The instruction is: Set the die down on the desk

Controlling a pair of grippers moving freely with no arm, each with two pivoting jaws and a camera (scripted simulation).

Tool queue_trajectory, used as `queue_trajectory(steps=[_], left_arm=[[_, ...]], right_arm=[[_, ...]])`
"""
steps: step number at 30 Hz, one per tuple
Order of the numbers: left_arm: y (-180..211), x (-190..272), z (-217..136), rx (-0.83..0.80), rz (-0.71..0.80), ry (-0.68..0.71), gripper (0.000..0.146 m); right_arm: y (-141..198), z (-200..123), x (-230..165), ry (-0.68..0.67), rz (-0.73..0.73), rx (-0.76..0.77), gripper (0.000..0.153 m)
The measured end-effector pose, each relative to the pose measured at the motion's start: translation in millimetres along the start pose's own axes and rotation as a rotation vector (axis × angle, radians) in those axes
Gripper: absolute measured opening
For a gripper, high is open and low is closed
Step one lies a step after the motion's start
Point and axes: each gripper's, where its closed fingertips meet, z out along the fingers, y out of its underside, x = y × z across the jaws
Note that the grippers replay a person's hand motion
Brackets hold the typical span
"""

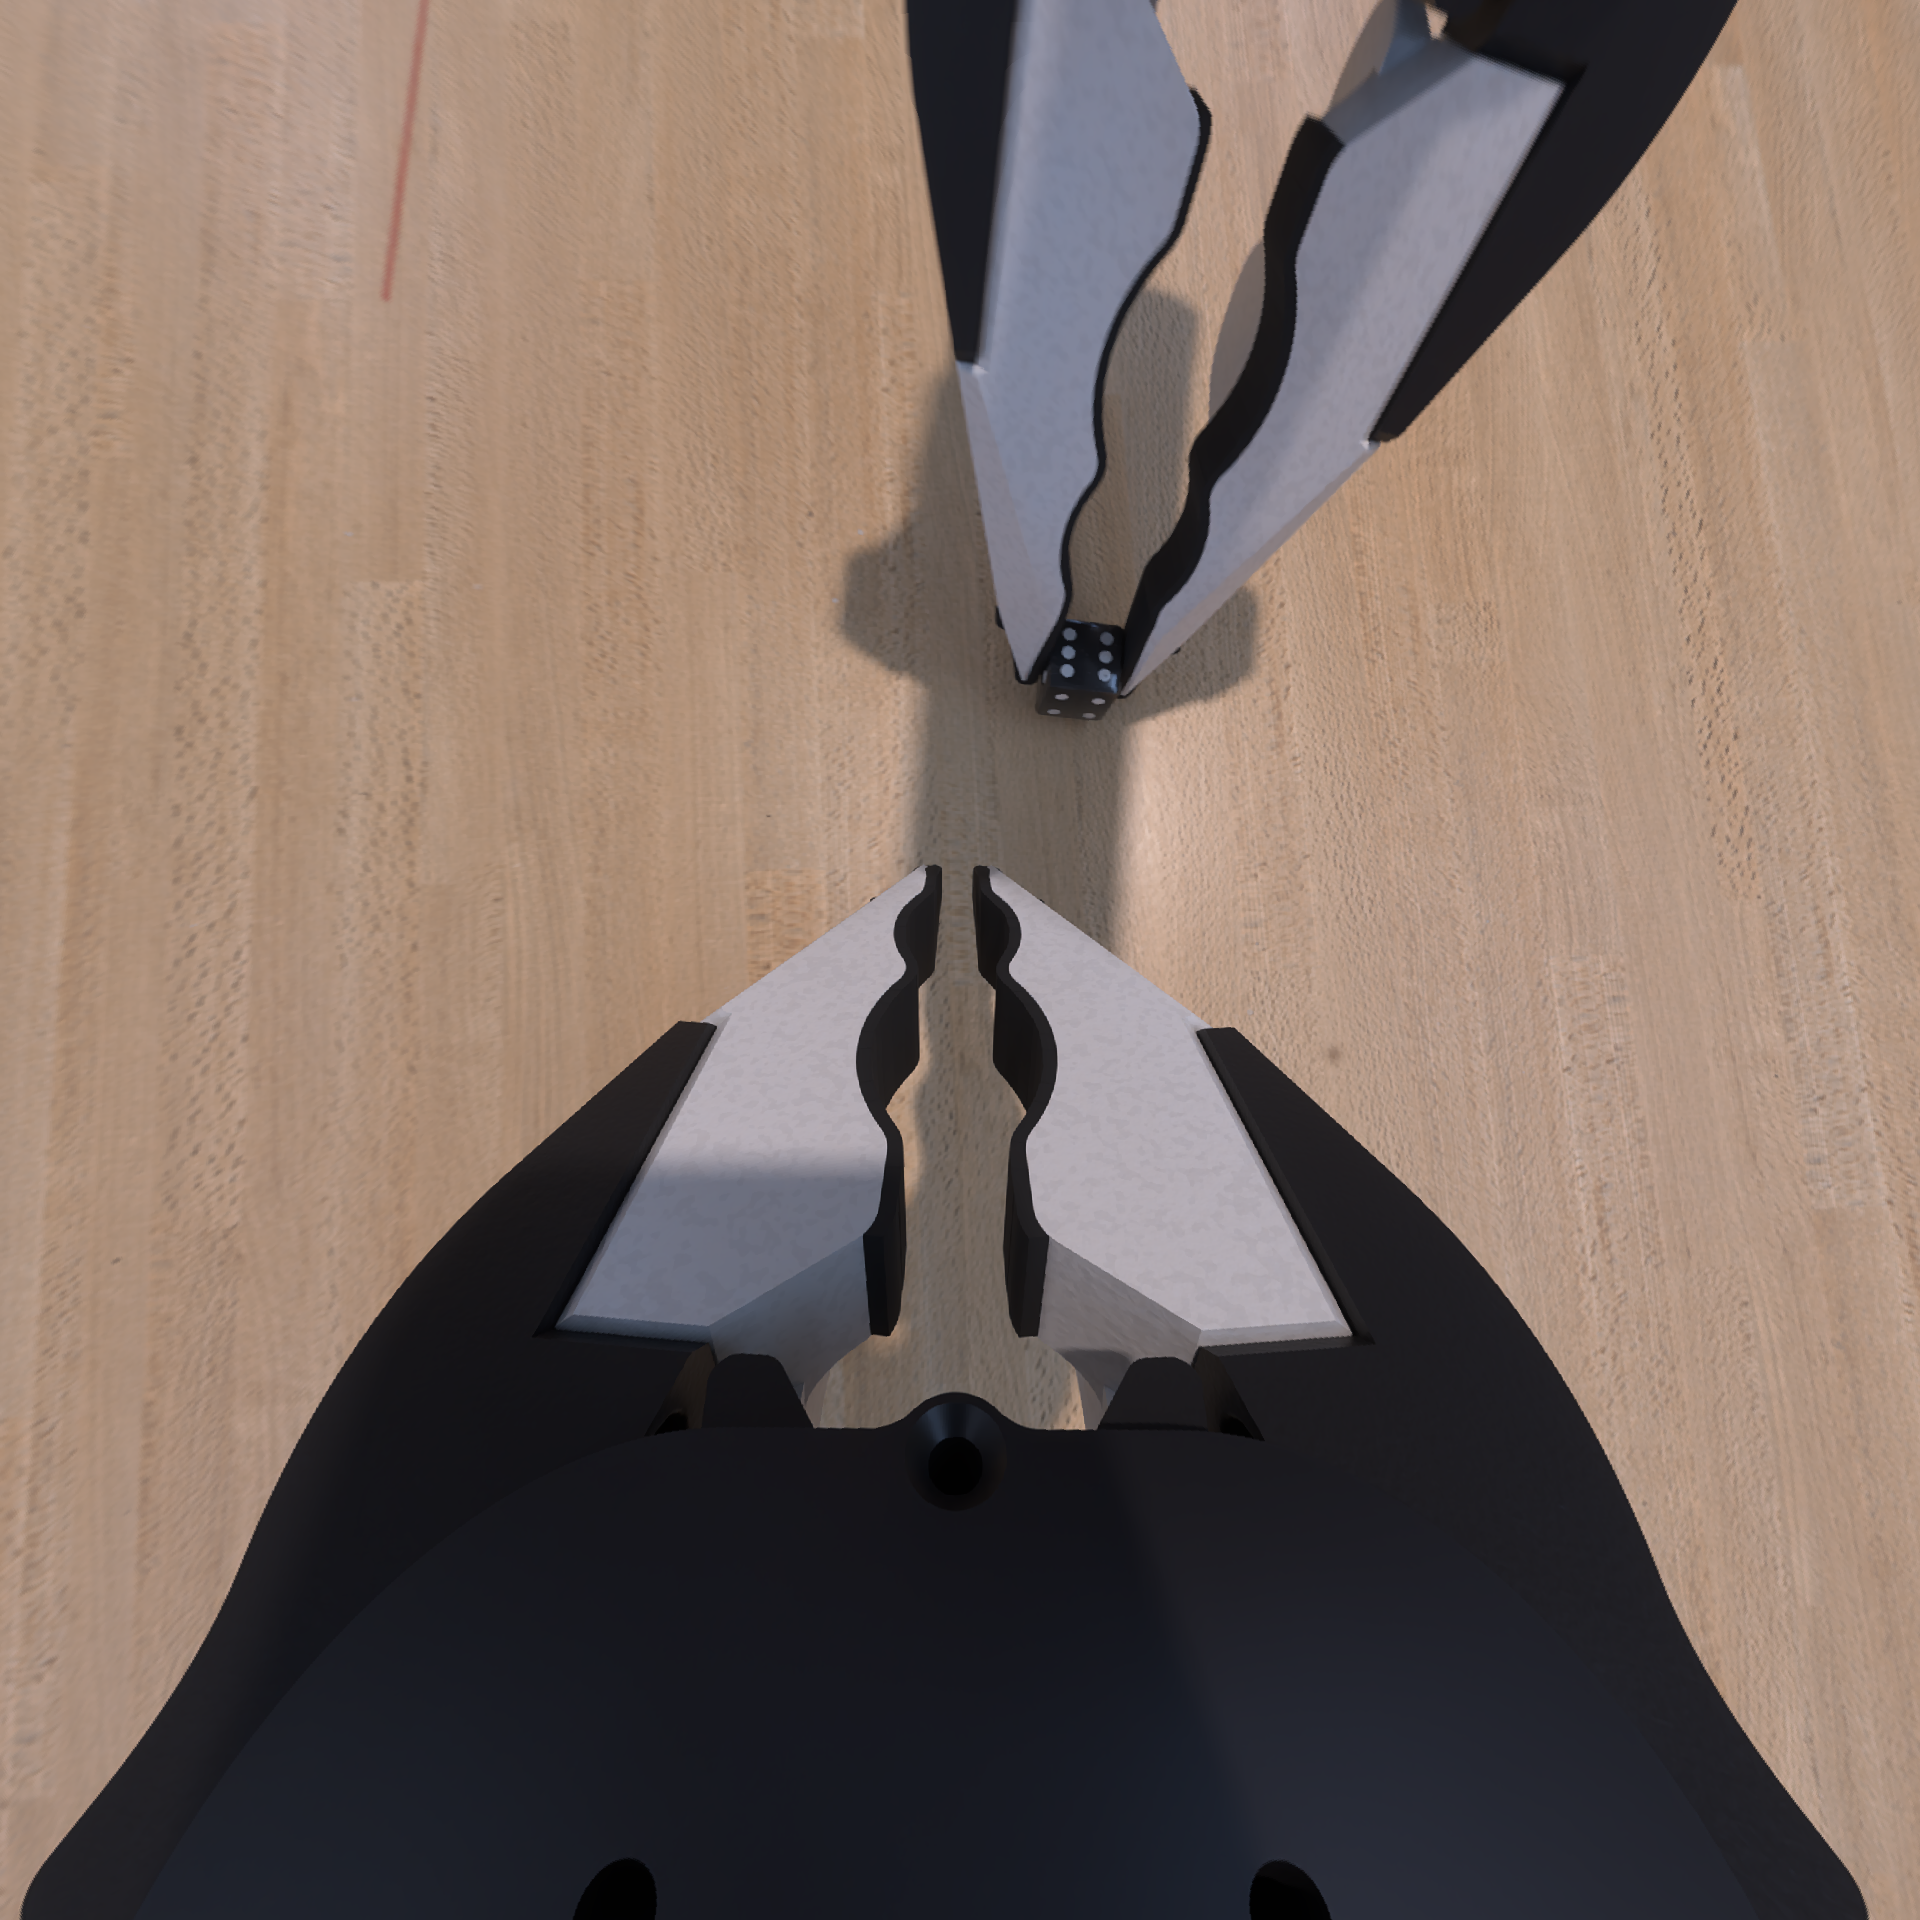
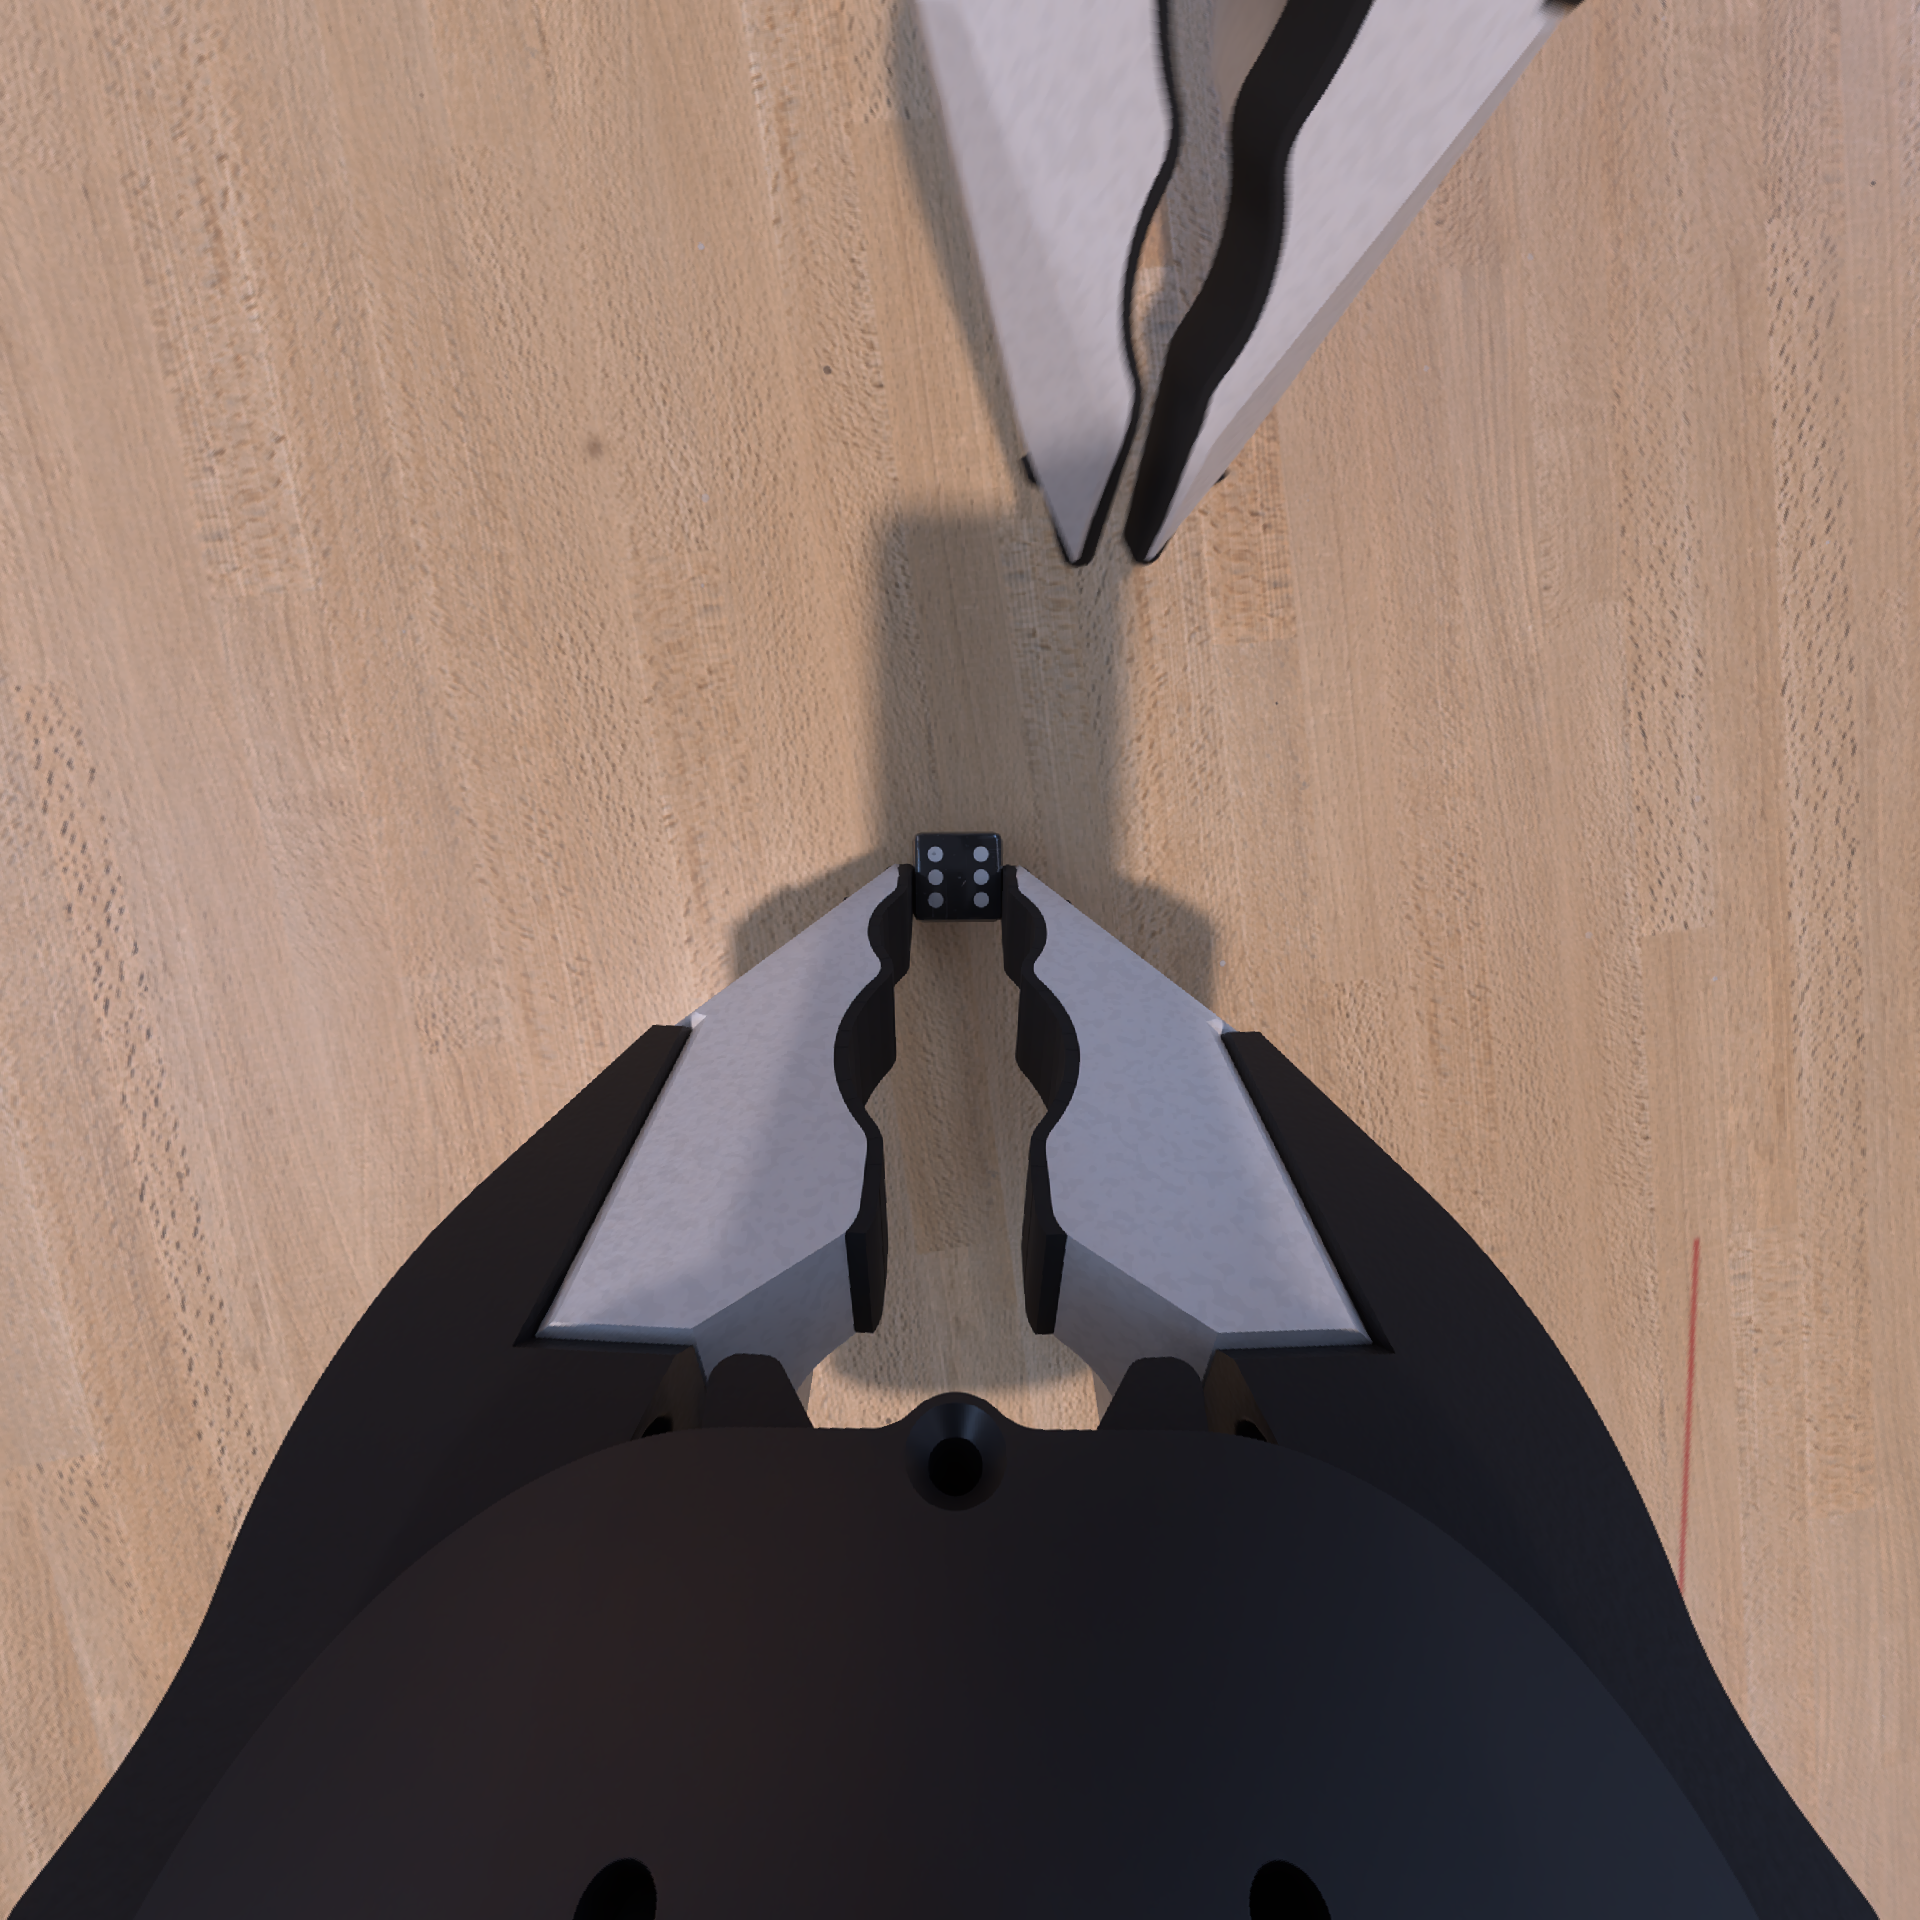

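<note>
Pinching a small black die [image 2: 957, 878] between the very tips of the right tongs [image 2: 957, 883], white-dotted six face turned up toward the camera, jaws spread only as wide as the die. Hanging low over a pale wooden desk [image 2: 416, 623], with a dark shadow pooling just beyond the tips; impossible to tell whether touching the desk. Facing tip to tip with the left tongs [image 1: 956, 883], well apart from the die, jaws nearly together with a thin slit showing and gripping nothing. Running faintly along the wood off to the outer side of the right tongs, a thin red line [image 2: 1688, 1423].
</note>
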Motion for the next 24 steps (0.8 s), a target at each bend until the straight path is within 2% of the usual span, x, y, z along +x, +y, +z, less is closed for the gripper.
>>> queue_trajectory(steps=[11, 24], left_arm=[[-15.3, -30.2, -44.7, 0.069, -0.019, -0.072, 0.006], [-12.8, -30.5, -43.1, 0.051, -0.012, -0.064, 0.007]], right_arm=[[-0.3, 0.1, 0.5, -0.01, 0.002, -0.001, 0.016], [-0.6, 0.1, 0.9, -0.011, 0.004, 0.0, 0.016]])
